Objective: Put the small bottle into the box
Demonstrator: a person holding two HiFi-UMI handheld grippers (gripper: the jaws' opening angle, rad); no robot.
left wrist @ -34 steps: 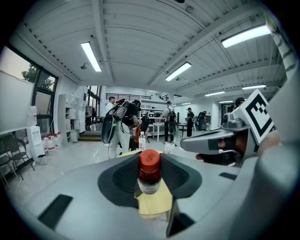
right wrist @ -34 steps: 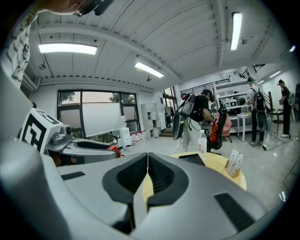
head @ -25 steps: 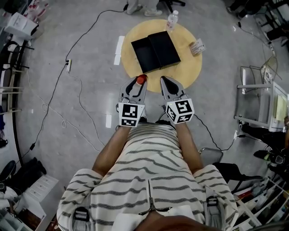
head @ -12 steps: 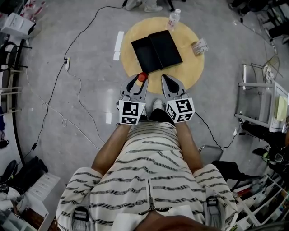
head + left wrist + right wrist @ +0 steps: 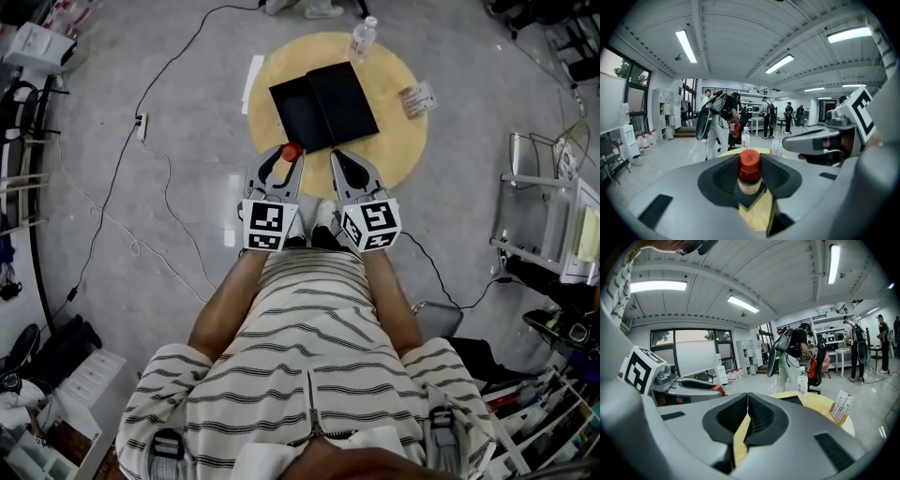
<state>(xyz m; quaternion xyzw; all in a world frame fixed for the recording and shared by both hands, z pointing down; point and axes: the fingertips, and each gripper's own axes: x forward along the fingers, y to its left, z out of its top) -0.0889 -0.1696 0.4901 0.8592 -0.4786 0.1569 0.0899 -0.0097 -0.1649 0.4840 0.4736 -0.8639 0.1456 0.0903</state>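
At the far left of the head view a power strip (image 5: pixel 142 131) lies on the grey floor with its cable trailing away. The left gripper (image 5: pixel 284 159) is held out over the near edge of the round yellow table (image 5: pixel 403 141), and its jaws are clamped on the bottle (image 5: pixel 292 150), which has a red cap. In the left gripper view the bottle (image 5: pixel 750 172) stands upright between the dark pads of the left gripper (image 5: pixel 750 180), cap on top, pale label below it. The bottle is not in the box (image 5: pixel 323 105): it hangs just short of the box's near corner, beside it rather than over it. The box is black and lies open in two halves side by side in the middle of the table (both halves look bare inside). A clear water bottle (image 5: pixel 362 39) stands at the table's far edge, behind the box. The right gripper (image 5: pixel 342 167) sits just beside the left one, also at the near edge of the table. In its own view the right gripper (image 5: pixel 747 408) has its jaws pressed together with nothing between them. Further right on the table a card stand (image 5: pixel 420 98) sits apart from the box. A metal rack (image 5: pixel 544 216) stands on the floor at the far right.
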